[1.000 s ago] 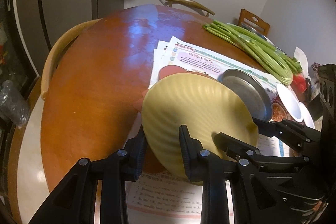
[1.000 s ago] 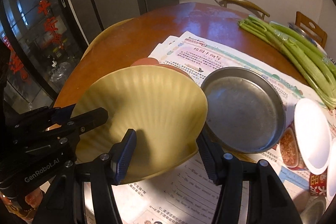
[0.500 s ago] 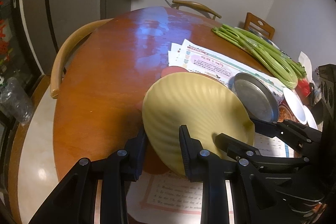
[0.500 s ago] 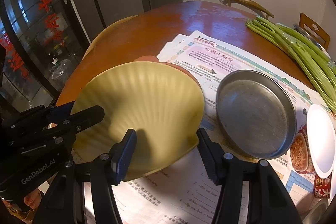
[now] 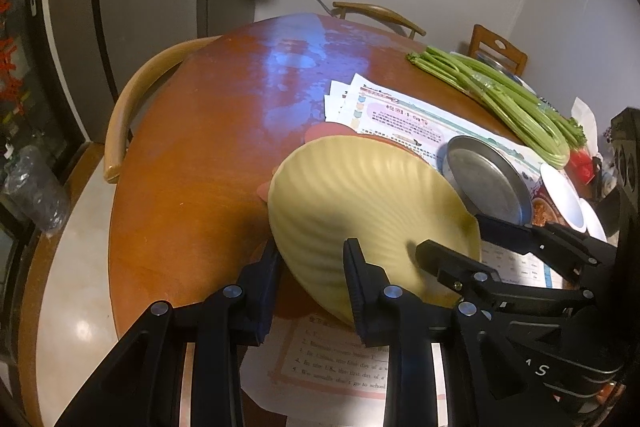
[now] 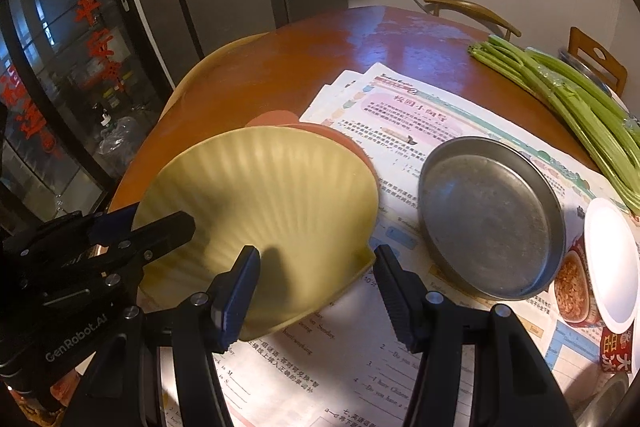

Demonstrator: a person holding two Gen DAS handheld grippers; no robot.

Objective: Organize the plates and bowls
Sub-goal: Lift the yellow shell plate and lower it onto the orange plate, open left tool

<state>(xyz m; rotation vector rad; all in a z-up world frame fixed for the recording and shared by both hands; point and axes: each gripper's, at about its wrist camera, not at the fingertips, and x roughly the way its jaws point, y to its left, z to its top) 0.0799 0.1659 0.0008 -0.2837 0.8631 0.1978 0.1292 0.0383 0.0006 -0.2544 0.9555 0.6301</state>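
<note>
A yellow shell-shaped plate (image 5: 360,195) is held tilted above the table, over a pink plate (image 5: 328,131) that mostly hides beneath it. My left gripper (image 5: 310,267) is shut on the yellow plate's near left rim. My right gripper (image 6: 316,267) straddles the plate's right rim (image 6: 280,195) with its jaws spread wide; the right finger stands clear of the plate. A round metal pan (image 6: 488,215) lies on papers to the right. A white dish (image 6: 612,259) sits further right over a bowl of food.
The round wooden table (image 5: 200,155) carries printed papers (image 6: 408,115) and a bundle of celery (image 5: 500,99) at the back right. Wooden chairs (image 5: 132,99) stand around the table. A glass-door cabinet (image 6: 60,87) is at the left.
Both grippers have lifted and drawn back with the yellow plate, so more of the table shows. The plate stays tilted in the same hold.
</note>
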